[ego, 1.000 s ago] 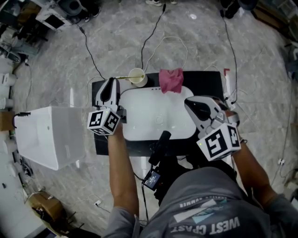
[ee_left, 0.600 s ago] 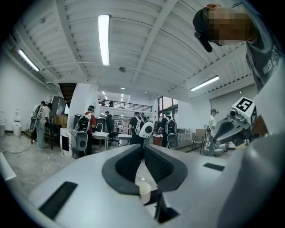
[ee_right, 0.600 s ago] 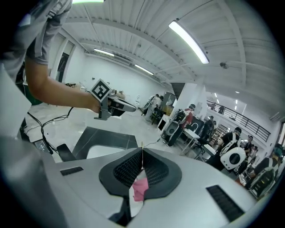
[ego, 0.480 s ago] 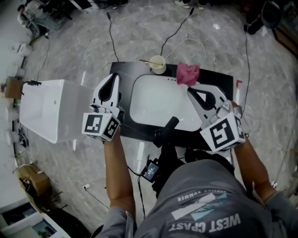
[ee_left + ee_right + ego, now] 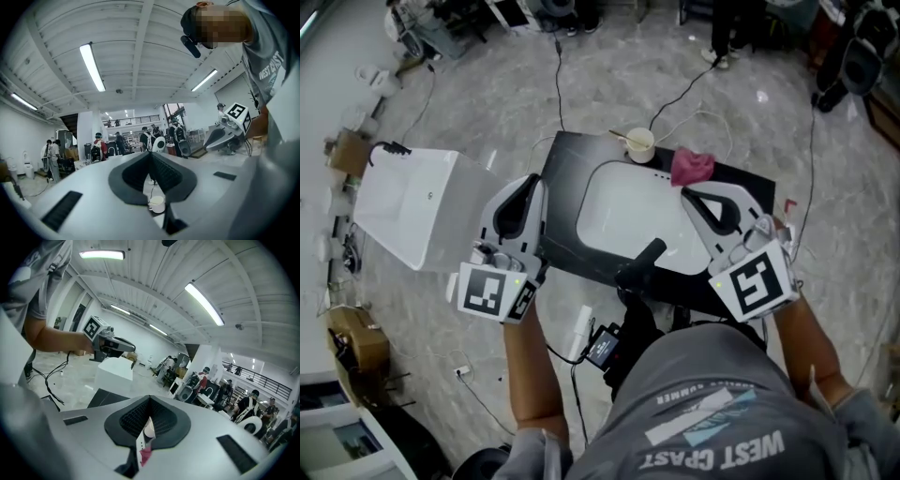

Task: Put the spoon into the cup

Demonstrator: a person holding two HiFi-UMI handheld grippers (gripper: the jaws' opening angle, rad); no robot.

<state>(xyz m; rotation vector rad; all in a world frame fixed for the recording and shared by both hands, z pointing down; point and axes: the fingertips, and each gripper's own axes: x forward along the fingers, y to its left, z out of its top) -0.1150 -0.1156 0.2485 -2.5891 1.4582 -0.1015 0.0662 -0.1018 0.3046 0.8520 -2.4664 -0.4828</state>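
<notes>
Spoon point(image 5: 623, 137) stands in the cup point(image 5: 639, 143) at the far edge of the black table point(image 5: 567, 159), its handle leaning out over the rim, with the pink cloth point(image 5: 692, 166) just beside; the task looks finished. Your left gripper point(image 5: 528, 183), by the table's left edge, has just been closing its jaws on nothing, and your right gripper point(image 5: 690, 194) is likewise pressed together and empty. Hold both clear on your side of the cup, since brushing the projecting handle could tip it.
</notes>
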